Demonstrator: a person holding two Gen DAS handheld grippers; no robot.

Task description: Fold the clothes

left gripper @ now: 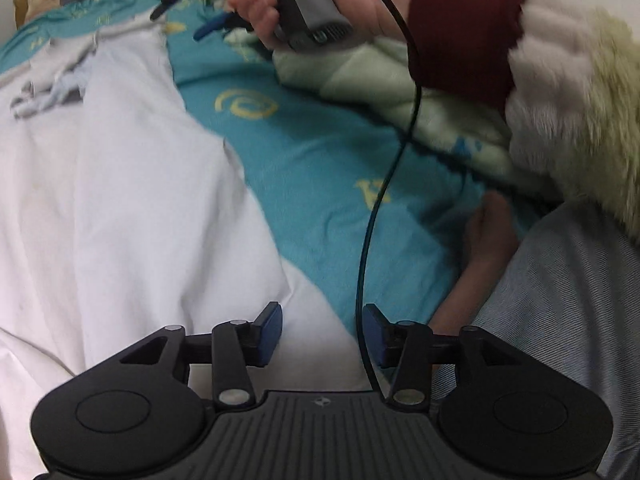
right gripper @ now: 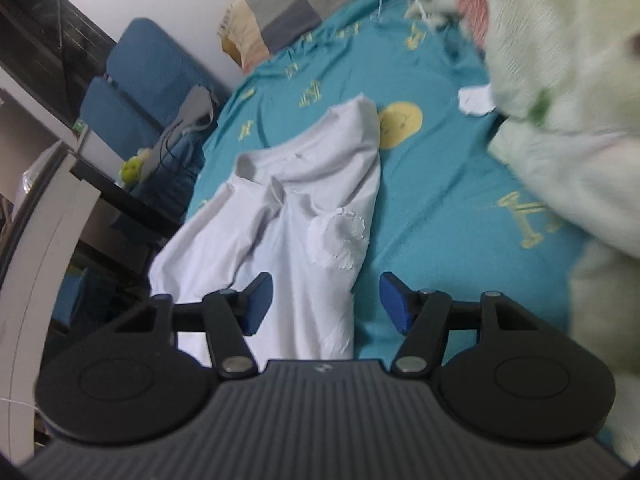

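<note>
A white garment (left gripper: 120, 200) lies spread on a teal bedsheet (left gripper: 320, 168) with yellow prints. My left gripper (left gripper: 322, 330) is open and empty, just above the garment's near edge. In the right wrist view the same white garment (right gripper: 304, 216) lies rumpled with a round embroidered patch (right gripper: 340, 240). My right gripper (right gripper: 326, 304) is open and empty above its lower part. In the left wrist view the right gripper's handle (left gripper: 308, 12) shows at the top, held by a hand.
A pale green blanket (left gripper: 400, 92) is bunched at the right; it also shows in the right wrist view (right gripper: 560, 80). A black cable (left gripper: 384, 200) hangs down across the left view. A checked pillow (right gripper: 280, 12) lies at the bed's head. A blue chair (right gripper: 140, 80) and dark table (right gripper: 120, 200) stand left of the bed.
</note>
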